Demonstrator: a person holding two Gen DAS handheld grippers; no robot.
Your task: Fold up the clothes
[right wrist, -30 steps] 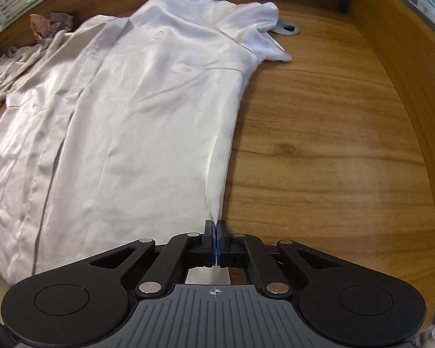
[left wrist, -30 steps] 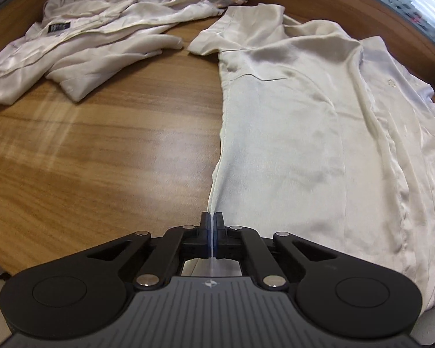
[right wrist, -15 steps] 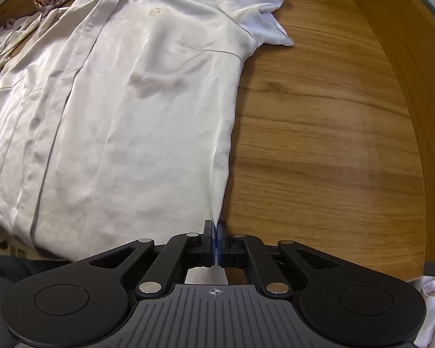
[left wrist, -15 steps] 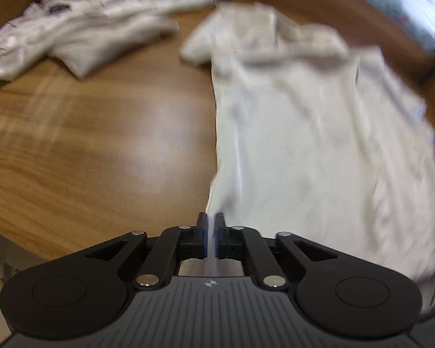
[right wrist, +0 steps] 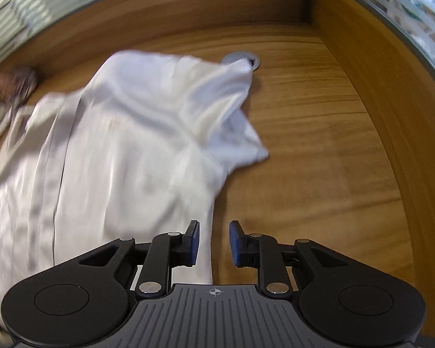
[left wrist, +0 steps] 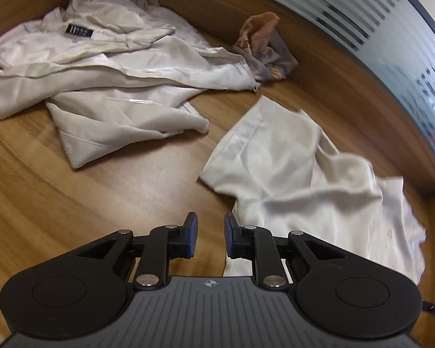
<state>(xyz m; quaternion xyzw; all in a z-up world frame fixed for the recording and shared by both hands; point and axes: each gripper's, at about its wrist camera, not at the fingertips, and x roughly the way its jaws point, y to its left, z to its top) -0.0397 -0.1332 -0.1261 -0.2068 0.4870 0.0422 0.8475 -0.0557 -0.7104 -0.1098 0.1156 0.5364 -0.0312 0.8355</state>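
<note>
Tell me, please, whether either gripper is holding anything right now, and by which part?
Nothing is held. The left gripper and right gripper both have open jaws with nothing between them; the white satin short-sleeved shirt lies free on the wooden table.

Your left wrist camera sits just behind the left gripper [left wrist: 210, 237] and looks forward and down along its fingers at the wooden table [left wrist: 72, 191], close above it. It faces the left sleeve side of the spread white shirt [left wrist: 304, 179], with a crumpled white garment [left wrist: 101, 75] beyond to the left. Your right wrist camera sits behind the right gripper [right wrist: 214, 243], equally low, facing the same shirt [right wrist: 136, 150] from its right edge, a round grommet [right wrist: 242, 58] beyond it. Both views share that shirt and a small tan cloth [left wrist: 264, 43] [right wrist: 14, 82] past it.
</note>
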